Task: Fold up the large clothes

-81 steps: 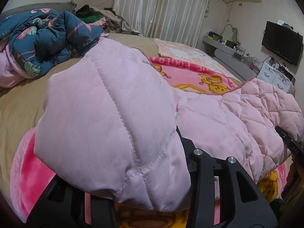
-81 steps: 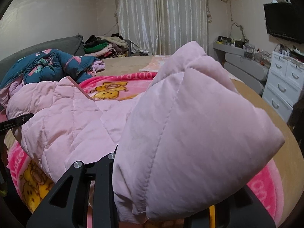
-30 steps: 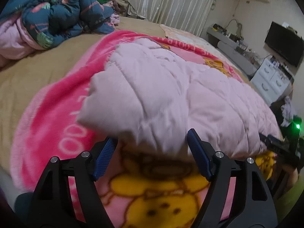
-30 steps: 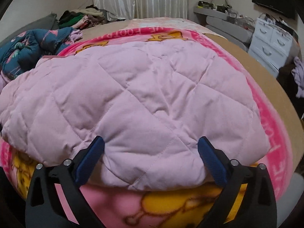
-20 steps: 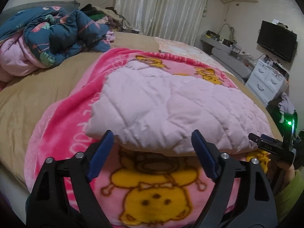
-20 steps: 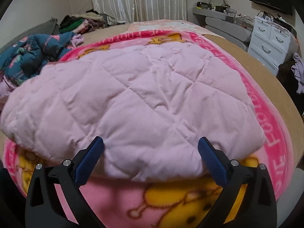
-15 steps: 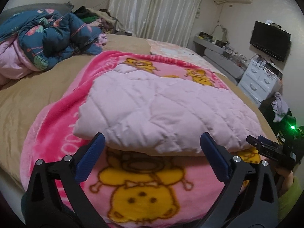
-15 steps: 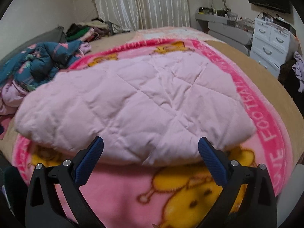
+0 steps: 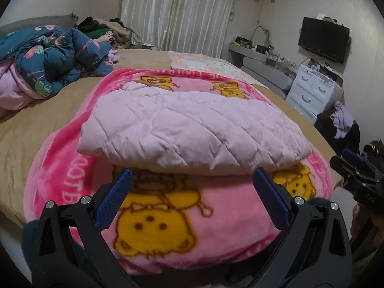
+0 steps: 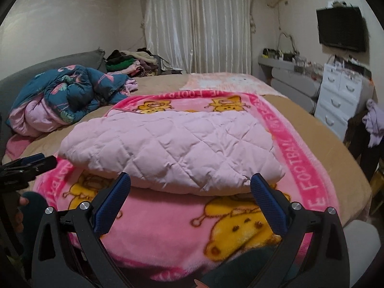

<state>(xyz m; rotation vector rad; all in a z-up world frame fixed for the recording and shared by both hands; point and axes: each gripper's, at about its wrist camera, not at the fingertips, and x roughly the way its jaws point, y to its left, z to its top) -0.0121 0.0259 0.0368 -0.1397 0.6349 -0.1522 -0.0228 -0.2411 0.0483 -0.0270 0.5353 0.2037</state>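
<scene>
On the bed (image 9: 28,120), a pink quilted garment (image 9: 192,129) is seen lying folded into a thick pad on top of a bright pink cartoon blanket (image 9: 168,225), its long axis running from one side of the bed to the other, square across the line along which both tools point. The left gripper (image 9: 192,183) is held just short of the garment's near folded edge, jaws wide, having just been opening, with nothing between the blue pads (image 9: 115,199); only blanket is visible in the gap. The right gripper (image 10: 190,182) is likewise seen wide apart and empty, just short of the same near edge. Each tool appears at the margin of the other's view, so the pair is judged to stand side by side, the left nearer the garment's left end and the right nearer its right end. The present fold is judged complete and released. Should a further fold be required, it is judged that one end would have to be carried along the long axis onto the other. A blue floral quilt (image 10: 72,88) is noted bundled at the far left, well apart.
</scene>
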